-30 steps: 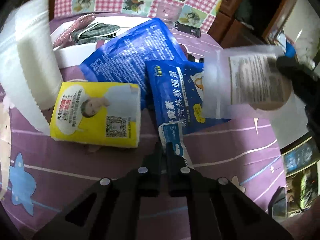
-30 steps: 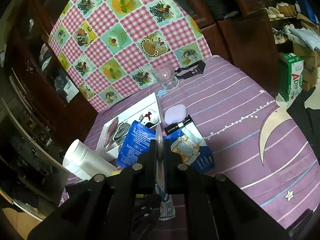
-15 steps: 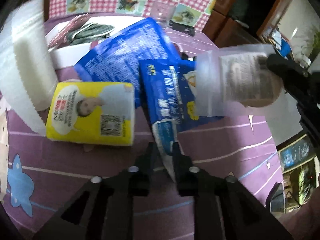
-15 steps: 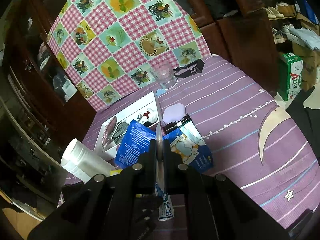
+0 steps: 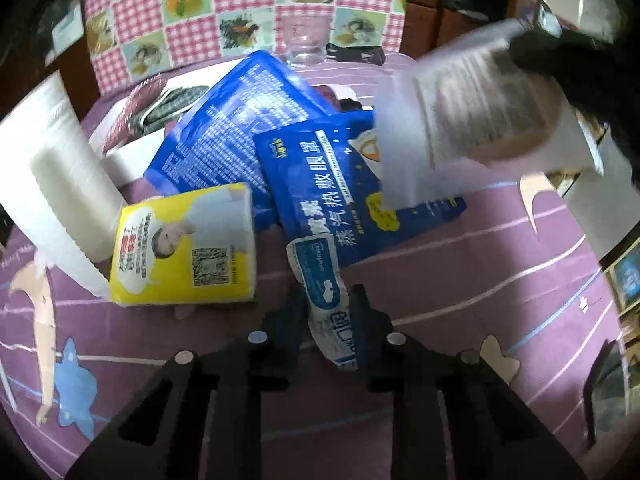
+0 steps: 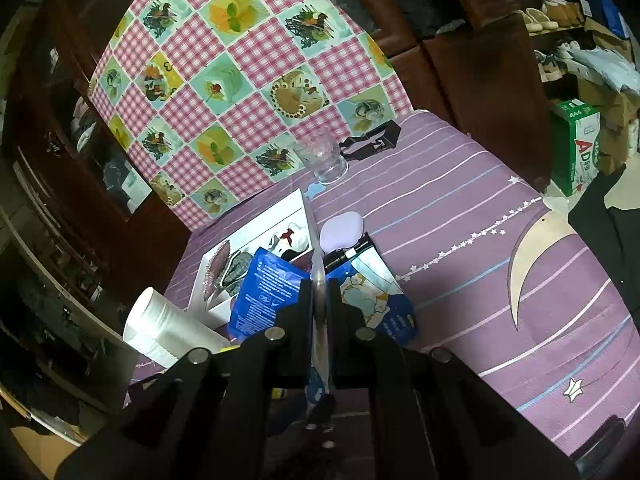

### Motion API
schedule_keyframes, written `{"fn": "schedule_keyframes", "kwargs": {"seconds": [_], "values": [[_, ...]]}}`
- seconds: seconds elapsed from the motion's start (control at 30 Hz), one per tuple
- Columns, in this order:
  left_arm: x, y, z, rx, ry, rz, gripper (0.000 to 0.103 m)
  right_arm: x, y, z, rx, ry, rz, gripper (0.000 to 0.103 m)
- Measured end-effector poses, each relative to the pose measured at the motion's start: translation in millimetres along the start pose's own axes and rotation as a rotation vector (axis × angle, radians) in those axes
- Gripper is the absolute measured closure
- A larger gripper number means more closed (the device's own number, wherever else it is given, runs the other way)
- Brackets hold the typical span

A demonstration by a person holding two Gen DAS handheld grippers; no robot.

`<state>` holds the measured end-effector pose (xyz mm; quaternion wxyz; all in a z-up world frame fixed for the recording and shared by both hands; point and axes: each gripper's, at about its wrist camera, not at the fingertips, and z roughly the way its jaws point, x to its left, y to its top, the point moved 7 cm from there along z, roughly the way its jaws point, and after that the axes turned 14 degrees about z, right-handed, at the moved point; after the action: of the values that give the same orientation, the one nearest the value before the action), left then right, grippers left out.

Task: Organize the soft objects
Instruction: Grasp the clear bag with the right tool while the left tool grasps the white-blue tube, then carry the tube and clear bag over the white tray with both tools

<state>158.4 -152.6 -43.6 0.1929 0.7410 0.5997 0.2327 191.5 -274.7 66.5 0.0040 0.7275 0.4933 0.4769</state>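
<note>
Fingers of the left gripper (image 5: 328,312) straddle the near end of a small white-and-blue wipes-style pouch (image 5: 322,288) and have just been closing on it; the pouch fills the gap, though whether the pads press it yet I cannot tell for certain. Its far end is tucked under a dark blue steam eye-mask packet (image 5: 340,192), which leans on a larger blue packet (image 5: 240,120). Just left lies a yellow tissue pack (image 5: 188,248), beside an upright roll of plastic bags (image 5: 52,168). Farther back sit a white tray (image 5: 132,152) of small items and a drinking glass (image 5: 304,40), all on the purple striped tabletop (image 5: 440,280).

Fingers of the right gripper (image 6: 320,300) are clamped on a frosted translucent bag (image 5: 460,120), held up at the right above the pile.

Judging by this, the step is picking up the pouch, probably to slip it into the bag. Next calls for a firm pinch, then sliding the pouch out from under the eye-mask packet without dragging the stack.
</note>
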Motion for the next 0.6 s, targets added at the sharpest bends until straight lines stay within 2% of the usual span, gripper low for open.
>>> {"fn": "schedule_keyframes", "kwargs": {"seconds": [0.03, 0.23, 0.4, 0.6], "values": [[4, 0, 0, 0.001, 0.023, -0.007, 0.092, 0, 0, 1, 0.001, -0.003, -0.002, 0.096], [19, -2, -1, 0.006, 0.063, -0.026, 0.097, -2, -7, 14, 0.039, -0.027, -0.01, 0.096], [40, -3, -8, -0.006, 0.05, -0.102, 0.1, -2, -14, 25, 0.075, -0.023, -0.02, 0.096], [60, -2, -37, -0.098, -0.011, -0.176, 0.1, 9, -23, 29, 0.124, 0.049, -0.022, 0.096]]}}
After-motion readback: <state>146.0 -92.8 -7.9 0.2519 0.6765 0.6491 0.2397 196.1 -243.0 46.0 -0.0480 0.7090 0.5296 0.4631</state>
